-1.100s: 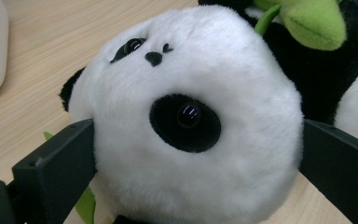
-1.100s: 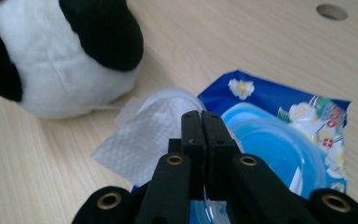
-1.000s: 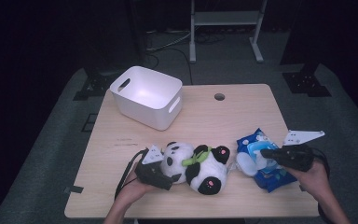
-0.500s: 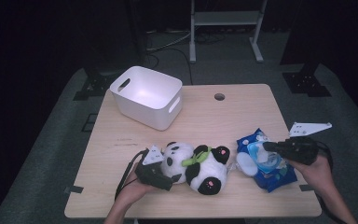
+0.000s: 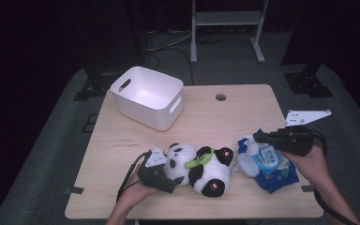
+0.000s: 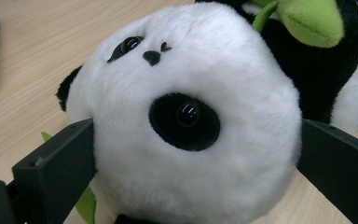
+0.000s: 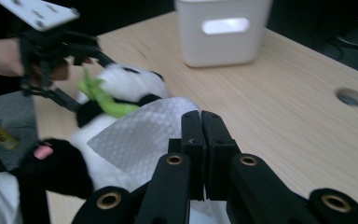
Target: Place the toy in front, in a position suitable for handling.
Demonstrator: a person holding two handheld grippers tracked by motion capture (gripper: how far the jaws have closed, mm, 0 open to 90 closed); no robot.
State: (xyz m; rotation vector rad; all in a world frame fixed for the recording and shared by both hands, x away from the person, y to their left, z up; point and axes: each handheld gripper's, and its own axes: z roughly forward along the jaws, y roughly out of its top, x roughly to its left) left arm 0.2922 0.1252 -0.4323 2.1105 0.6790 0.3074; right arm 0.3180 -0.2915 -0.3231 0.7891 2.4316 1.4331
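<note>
Left tongs point(image 5: 168, 178) spread wide, right tongs point(image 5: 258, 137) shut.

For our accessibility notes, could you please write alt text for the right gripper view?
The right gripper, jaws shut on a white wipe, is in the foreground above a wooden table. Behind the wipe lies a toy panda, whose head sits between the left gripper's jaws, and a white bin stands farther back.

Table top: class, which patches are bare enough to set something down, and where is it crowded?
Bare wood runs along the table's left edge in front of the white bin, and across the far right around the hole. The near edge is crowded: left gripper, panda, wipes pack and right gripper sit in a row.
</note>
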